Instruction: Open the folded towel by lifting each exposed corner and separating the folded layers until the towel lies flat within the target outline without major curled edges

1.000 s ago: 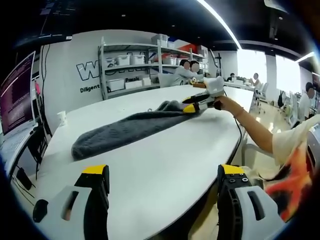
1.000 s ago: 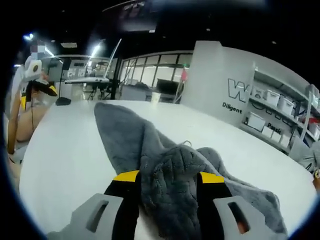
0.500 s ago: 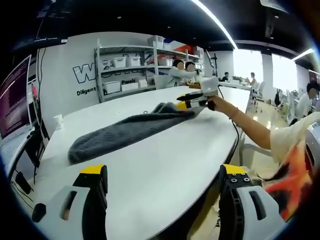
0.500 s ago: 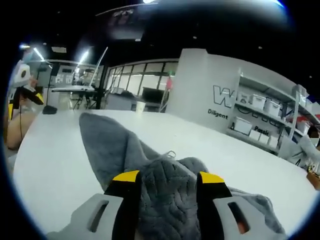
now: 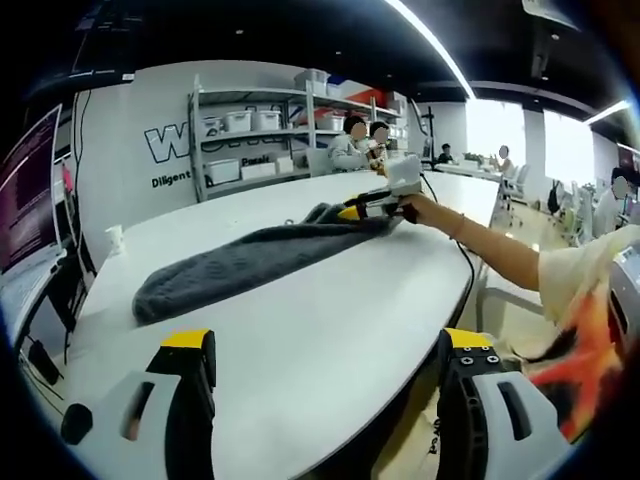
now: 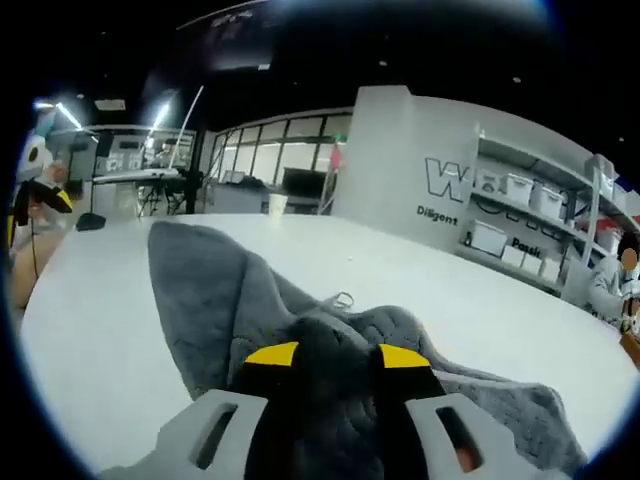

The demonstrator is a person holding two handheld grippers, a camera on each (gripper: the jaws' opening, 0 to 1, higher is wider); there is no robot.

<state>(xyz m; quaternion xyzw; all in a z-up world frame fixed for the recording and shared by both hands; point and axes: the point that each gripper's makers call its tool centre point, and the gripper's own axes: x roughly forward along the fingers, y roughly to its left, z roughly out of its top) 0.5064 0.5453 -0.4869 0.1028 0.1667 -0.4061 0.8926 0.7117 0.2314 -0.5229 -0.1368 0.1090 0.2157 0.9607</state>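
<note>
A dark grey towel [image 5: 250,262] lies bunched in a long roll across the white table [image 5: 330,310]. At its far end my right gripper [image 5: 372,207], held by a hand, is shut on a raised fold. In the right gripper view the yellow-tipped jaws stand close together, and my right gripper [image 6: 338,357] pinches a thick hump of the towel [image 6: 215,290], which runs away to the upper left. My left gripper [image 5: 328,352] hangs open above the near table edge with nothing between its fingers, well short of the towel. It also shows far off as the left gripper [image 6: 40,200].
A metal shelf with white bins [image 5: 255,125] stands along the back wall. A paper cup [image 5: 115,240] sits near the table's far left edge, and a monitor [image 5: 30,190] is beside it. People sit at the back. The person's arm [image 5: 500,255] reaches over the right side.
My right gripper's jaws have drawn closer together on the towel fold, and that end has shifted slightly left in the left gripper view. My left gripper stays open and almost still.
</note>
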